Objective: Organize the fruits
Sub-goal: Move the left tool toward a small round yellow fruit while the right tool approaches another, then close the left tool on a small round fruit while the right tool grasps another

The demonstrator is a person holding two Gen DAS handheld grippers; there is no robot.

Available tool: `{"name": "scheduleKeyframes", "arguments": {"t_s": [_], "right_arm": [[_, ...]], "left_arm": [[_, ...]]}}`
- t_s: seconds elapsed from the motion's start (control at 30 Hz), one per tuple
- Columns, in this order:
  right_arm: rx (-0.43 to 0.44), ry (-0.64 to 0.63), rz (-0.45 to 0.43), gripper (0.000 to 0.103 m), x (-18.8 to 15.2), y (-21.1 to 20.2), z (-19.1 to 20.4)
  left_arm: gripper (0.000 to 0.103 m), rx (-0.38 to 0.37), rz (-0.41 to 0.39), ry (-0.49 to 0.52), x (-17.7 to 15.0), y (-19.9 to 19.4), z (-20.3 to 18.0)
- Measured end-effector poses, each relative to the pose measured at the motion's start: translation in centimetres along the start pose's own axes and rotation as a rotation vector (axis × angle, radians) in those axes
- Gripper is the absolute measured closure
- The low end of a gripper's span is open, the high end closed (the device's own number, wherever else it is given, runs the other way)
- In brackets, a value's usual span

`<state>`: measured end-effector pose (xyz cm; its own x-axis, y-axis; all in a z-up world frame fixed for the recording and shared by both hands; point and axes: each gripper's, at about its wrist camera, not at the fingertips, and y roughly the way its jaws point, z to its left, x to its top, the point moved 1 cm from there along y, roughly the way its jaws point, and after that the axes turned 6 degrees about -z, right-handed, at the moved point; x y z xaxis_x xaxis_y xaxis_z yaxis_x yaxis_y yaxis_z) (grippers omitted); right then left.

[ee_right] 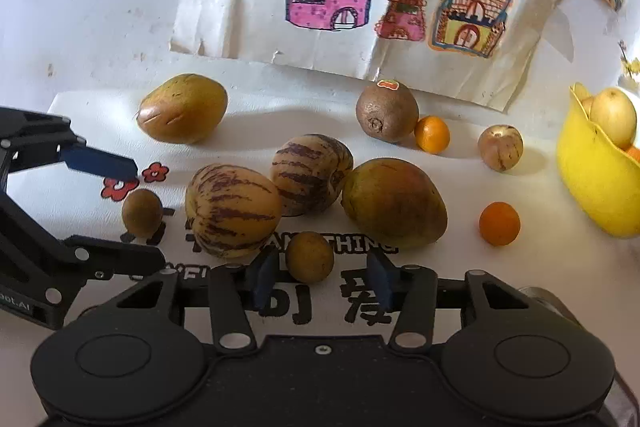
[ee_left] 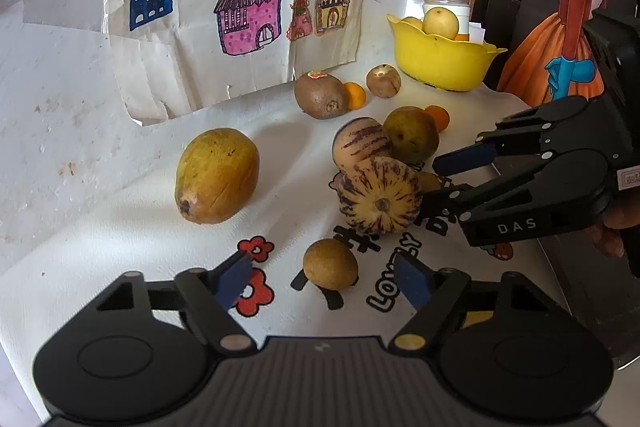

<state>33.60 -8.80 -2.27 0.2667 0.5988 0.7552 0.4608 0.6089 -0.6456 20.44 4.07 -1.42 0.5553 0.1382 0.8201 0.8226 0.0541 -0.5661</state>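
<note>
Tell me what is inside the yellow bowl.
The yellow bowl holds a pale yellow round fruit on top, another yellow fruit behind it and a bit of orange fruit. The bowl's wall hides anything lower.

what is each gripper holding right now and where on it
Nothing yet. The left gripper and right gripper each straddle a small brown fruit, pads apart from it.

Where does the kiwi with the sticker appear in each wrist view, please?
Left wrist: the kiwi lies above centre, an orange touching its right side.
Right wrist: the kiwi lies right of centre, upper half, the same orange at its lower right.
Shared landmark: the yellow bowl, to the right in both.
</note>
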Motion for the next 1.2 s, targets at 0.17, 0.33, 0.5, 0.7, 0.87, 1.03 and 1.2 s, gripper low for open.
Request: {"name": "scheduleKeyframes", "arguments": {"t_s": [0.17, 0.33, 0.5, 0.7, 0.87, 1.03, 1.2], "right_arm": [[0.017, 0.054, -0.005, 0.063, -0.1, 0.2, -0.3], [0.024, 0.078, -0.019, 0.075, -0.3, 0.3, -0.2], [0.006, 0.091, -0.019, 0.075, -0.6, -0.2, -0.1], [-0.007, 0.11, -0.011, 0.075, -1.8, -1.8, -0.3], [-0.027, 0.157, -0.023, 0.075, -3.3, -4.5, -0.9], [-0.081, 0.212, -0.056, 0.075, -4.9, -8.1, -2.5], [-0.165, 0.26, -0.086, 0.075, -6.3, -11.3, -4.8]], "left_arm": [[0.041, -0.018, 0.0, -0.01, 0.2, 0.1, -0.1], [0.056, -0.042, -0.001, 0.022, 0.1, 0.1, -0.7], [0.071, -0.054, 0.001, 0.014, 0.1, 0.0, -0.7], [0.072, -0.082, 0.016, 0.014, -0.3, -0.7, -1.4], [0.072, -0.131, 0.043, -0.013, -0.3, -0.9, -2.3], [0.072, -0.174, 0.053, 0.018, 0.5, -0.7, -4.5], [0.072, -0.208, 0.009, 0.092, 1.9, -0.3, -7.9]]}}
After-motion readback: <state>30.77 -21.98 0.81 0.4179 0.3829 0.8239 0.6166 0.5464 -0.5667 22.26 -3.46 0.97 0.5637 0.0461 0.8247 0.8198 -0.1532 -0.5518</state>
